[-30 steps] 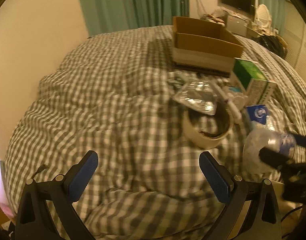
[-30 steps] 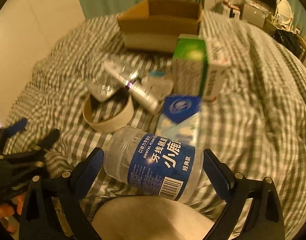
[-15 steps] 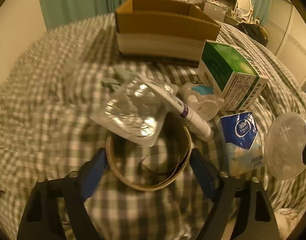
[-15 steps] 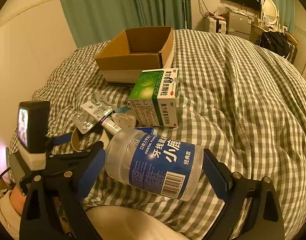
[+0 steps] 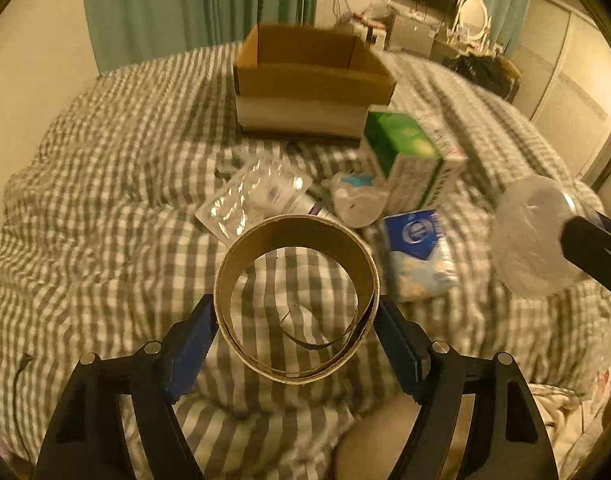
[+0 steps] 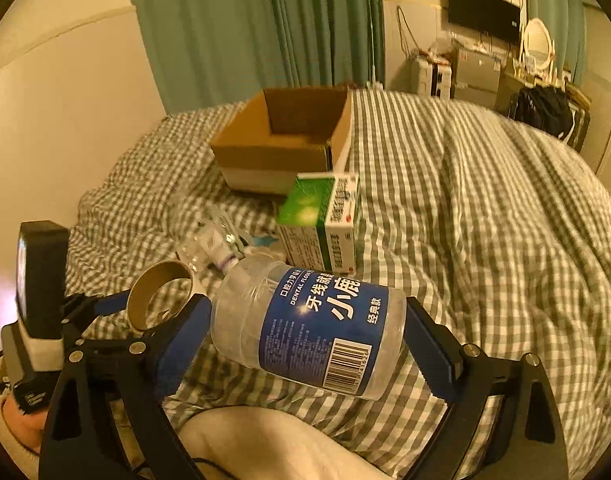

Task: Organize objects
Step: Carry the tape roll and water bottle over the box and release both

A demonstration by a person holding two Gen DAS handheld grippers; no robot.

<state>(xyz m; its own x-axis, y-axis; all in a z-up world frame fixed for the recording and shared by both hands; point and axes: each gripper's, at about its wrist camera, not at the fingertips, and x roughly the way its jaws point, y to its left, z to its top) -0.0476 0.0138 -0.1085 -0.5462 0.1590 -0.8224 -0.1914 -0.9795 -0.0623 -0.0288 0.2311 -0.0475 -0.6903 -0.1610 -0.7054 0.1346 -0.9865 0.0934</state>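
My left gripper (image 5: 296, 340) is shut on a brown tape roll (image 5: 297, 300), held up off the checked bedspread (image 5: 105, 208); the same tape roll (image 6: 161, 294) shows at the left of the right wrist view. My right gripper (image 6: 305, 340) is shut on a clear plastic jar with a blue label (image 6: 309, 328), lifted and lying sideways. The jar (image 5: 533, 236) appears at the right of the left wrist view. An open cardboard box (image 5: 309, 80) stands farther back on the bed, also seen as the box (image 6: 285, 140).
Between me and the box lie a green and white carton (image 5: 413, 168), a blue tissue pack (image 5: 419, 252), a clear blister pack (image 5: 253, 200), a tube and a small white container (image 5: 355, 204). Green curtains (image 6: 261, 28) and a cluttered dresser (image 6: 477, 68) stand behind the bed.
My left gripper moved forward to the tape roll, shut on it and lifted it off the bed. The right gripper rose with the jar held throughout.
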